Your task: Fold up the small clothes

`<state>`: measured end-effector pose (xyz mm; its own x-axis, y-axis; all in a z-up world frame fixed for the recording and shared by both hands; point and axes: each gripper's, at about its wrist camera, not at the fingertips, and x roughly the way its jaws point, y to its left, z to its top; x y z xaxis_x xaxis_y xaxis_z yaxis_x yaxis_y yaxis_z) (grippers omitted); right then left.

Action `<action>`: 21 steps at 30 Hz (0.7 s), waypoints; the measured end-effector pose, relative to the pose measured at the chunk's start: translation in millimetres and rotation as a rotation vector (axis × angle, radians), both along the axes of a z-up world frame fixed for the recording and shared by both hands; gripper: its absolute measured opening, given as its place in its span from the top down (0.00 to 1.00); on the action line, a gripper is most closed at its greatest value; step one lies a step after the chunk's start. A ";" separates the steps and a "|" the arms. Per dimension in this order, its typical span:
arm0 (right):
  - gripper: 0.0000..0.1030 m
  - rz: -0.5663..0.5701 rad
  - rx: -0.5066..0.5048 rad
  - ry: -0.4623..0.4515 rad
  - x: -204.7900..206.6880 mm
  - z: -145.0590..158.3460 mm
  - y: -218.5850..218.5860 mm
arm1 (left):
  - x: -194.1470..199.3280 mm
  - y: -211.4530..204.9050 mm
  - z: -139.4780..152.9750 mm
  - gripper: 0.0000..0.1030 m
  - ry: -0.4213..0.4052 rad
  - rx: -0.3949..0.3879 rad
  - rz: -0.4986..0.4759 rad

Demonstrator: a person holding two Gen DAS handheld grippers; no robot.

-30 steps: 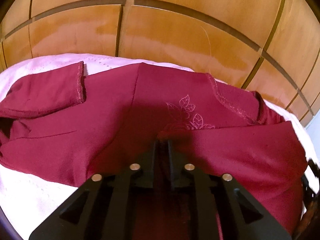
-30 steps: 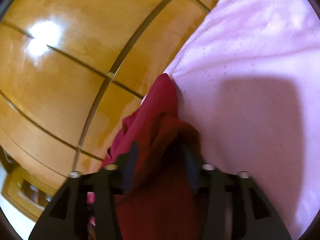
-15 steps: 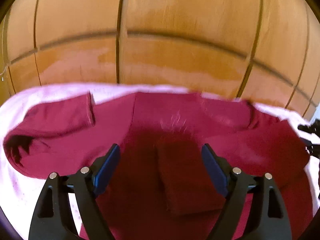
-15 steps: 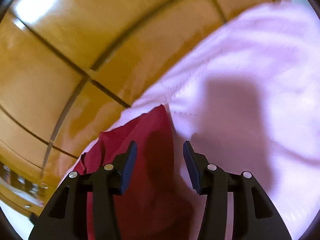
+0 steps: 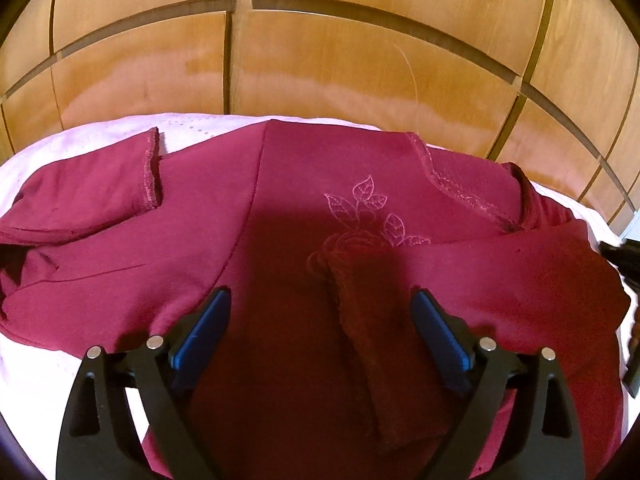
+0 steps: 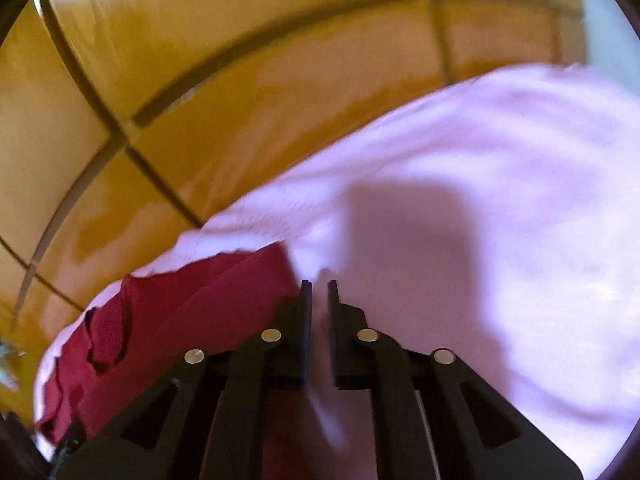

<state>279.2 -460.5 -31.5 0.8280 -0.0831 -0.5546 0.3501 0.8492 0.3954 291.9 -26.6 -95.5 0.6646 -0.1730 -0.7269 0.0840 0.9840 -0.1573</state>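
Lying spread across a pale pink bed cover (image 5: 32,160), the maroon top (image 5: 280,208) is filling most of the left wrist view, and this is the only view showing the whole garment: a sleeve (image 5: 92,192) folded inward on the left with its stitched cuff pointing up, a leaf embroidery (image 5: 368,212) near the middle, a lace-trimmed neckline (image 5: 460,188) to the right, and a darker folded strip of the same fabric (image 5: 380,340) lying on top, running toward the camera. The left gripper (image 5: 320,312) is hovering over that strip with its jaws having just been opening; they are now standing wide apart, the blue pads (image 5: 204,324) clear of the cloth on both sides, gripping nothing. At the far right edge of this view a dark part of the other tool is just showing. The right wrist view is blurred and is showing only an edge of the maroon top (image 6: 180,312) at the lower left, with far more of the pink bed cover (image 6: 500,200) stretching to the right under a broad shadow. The right gripper (image 6: 318,292) has its jaws just having been closing; they are now nearly together beside the garment's edge, and whether any cloth is between them cannot be told. Glossy wooden panels (image 5: 340,60) are rising behind the bed in both views.
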 end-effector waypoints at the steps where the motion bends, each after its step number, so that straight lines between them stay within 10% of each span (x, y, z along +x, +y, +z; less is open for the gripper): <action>1: 0.92 0.006 -0.012 -0.035 -14.6 4.4 2.7 | -0.1 -0.2 -0.1 0.09 0.001 -0.001 -0.001; 7: 0.92 0.211 -0.041 -0.097 -76.1 -1.0 60.5 | 1.6 -1.5 0.1 0.08 0.008 0.006 -0.003; 11: 0.98 0.141 -0.005 0.039 -62.8 -38.7 60.1 | 2.4 -2.2 1.0 0.05 0.017 0.011 -0.010; 16: 0.96 0.116 0.019 -0.002 -74.4 -37.6 56.3 | -2.4 -0.6 12.4 0.05 0.033 0.036 -0.014; 20: 0.39 0.107 -0.055 -0.042 -109.2 -21.5 83.1 | -33.0 22.0 32.5 0.02 -0.074 -0.019 0.015; 21: 0.39 0.115 -0.066 -0.068 -122.4 -20.2 93.1 | -43.4 33.4 37.2 0.02 -0.106 -0.056 0.018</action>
